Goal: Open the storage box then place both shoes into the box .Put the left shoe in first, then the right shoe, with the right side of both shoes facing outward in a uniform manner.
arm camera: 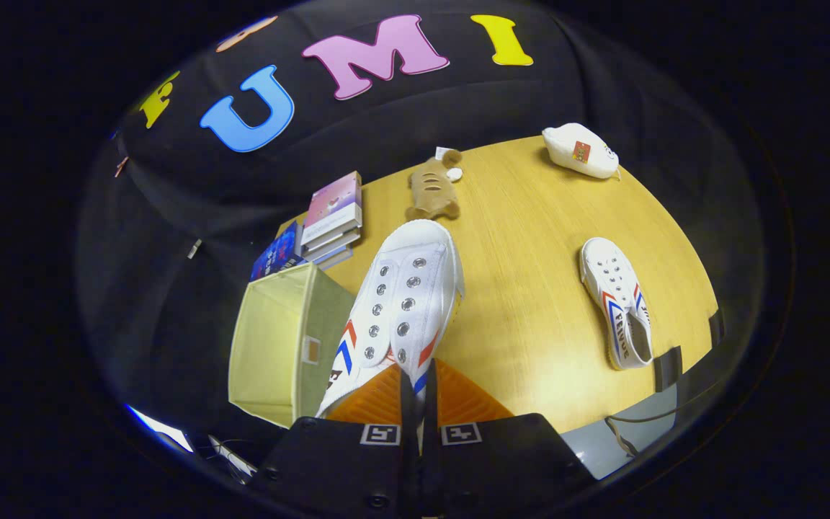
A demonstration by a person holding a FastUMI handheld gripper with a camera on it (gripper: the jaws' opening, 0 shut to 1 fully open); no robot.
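My gripper (418, 393) is shut on a white shoe (397, 306) with red and blue chevrons. It pinches the shoe at the heel end, and the toe points away from me, lifted above the wooden table (530, 238). Just left of the held shoe stands the pale green fabric storage box (278, 346), its top open and its inside showing. A second matching white shoe (620, 306) lies on the table off to the right, toe pointing away.
Beyond the box sits a stack of books (332, 220), with a darker book beside it. A brown plush toy (433, 187) lies past the held shoe's toe. A white pouch (581, 150) rests at the table's far right. Black cloth walls surround the table.
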